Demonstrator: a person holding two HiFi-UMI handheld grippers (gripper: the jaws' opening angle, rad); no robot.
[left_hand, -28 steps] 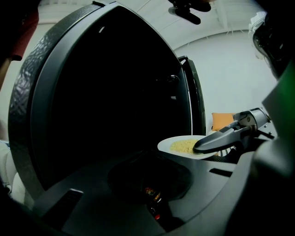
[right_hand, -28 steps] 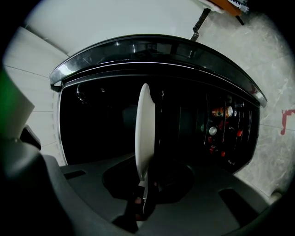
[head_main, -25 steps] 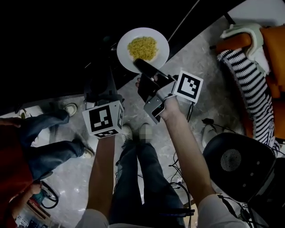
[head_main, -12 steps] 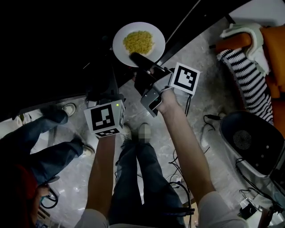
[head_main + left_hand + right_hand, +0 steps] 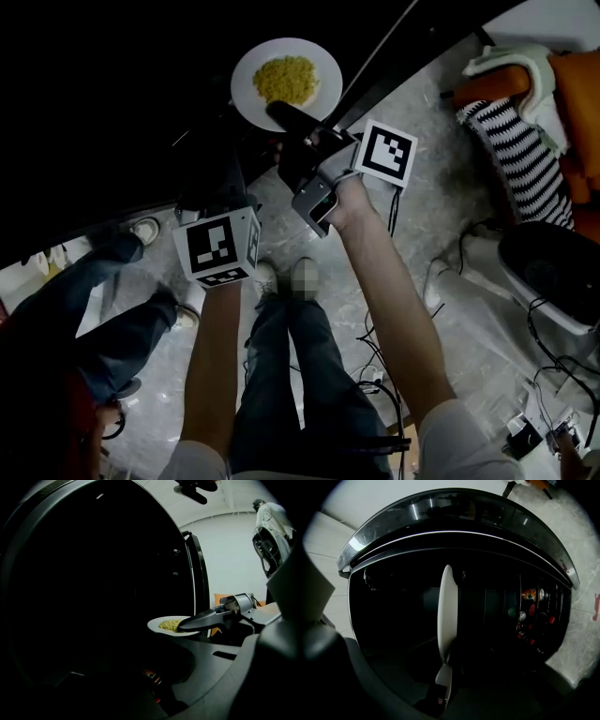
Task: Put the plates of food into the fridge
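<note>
Over 1 s my right gripper, clamped on the plate rim, has carried it deeper toward the dark fridge; my left gripper gapes, empty

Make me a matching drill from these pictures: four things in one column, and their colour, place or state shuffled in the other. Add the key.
Things
1. plate
2. food
3. right tongs
4. striped cloth

Descriptions
A. clamped shut on a rim
B. yellow, heaped in a small mound
C. black and white, at the far right of the head view
D. white and round, held out over the dark opening

Pairs: 1-D, 2-B, 3-A, 4-C
</note>
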